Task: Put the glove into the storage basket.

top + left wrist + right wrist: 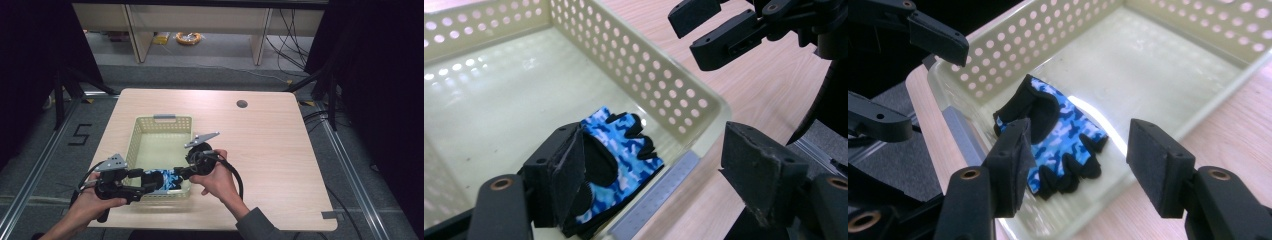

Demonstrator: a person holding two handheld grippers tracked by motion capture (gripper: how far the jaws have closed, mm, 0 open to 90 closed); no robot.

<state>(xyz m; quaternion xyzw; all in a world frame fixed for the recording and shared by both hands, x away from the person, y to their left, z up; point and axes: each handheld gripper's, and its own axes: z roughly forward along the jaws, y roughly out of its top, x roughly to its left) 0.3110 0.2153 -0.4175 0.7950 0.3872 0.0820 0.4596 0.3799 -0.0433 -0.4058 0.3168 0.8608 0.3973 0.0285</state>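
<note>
High view: a cream perforated basket stands left of centre on the wooden surface. A blue camouflage glove lies flat in the basket's lower right corner. The left tongs sit at the basket's lower edge; the right tongs sit just right of the glove. A hand holds the right unit.

Left gripper view: the left tongs stand apart, empty. One jaw overlaps the glove at lower centre without pressing on it; the other sits outside the basket wall. The right tongs appear at upper right, also apart.

Right gripper view: the right tongs stand apart with nothing clamped. The glove lies on the basket floor at frame centre, fingers toward the lower edge.

Judgement: the step in hand appears to be release, the glove being deposited in the basket. The next move calls for lifting both tongs clear of the basket rim without snagging the glove.
</note>
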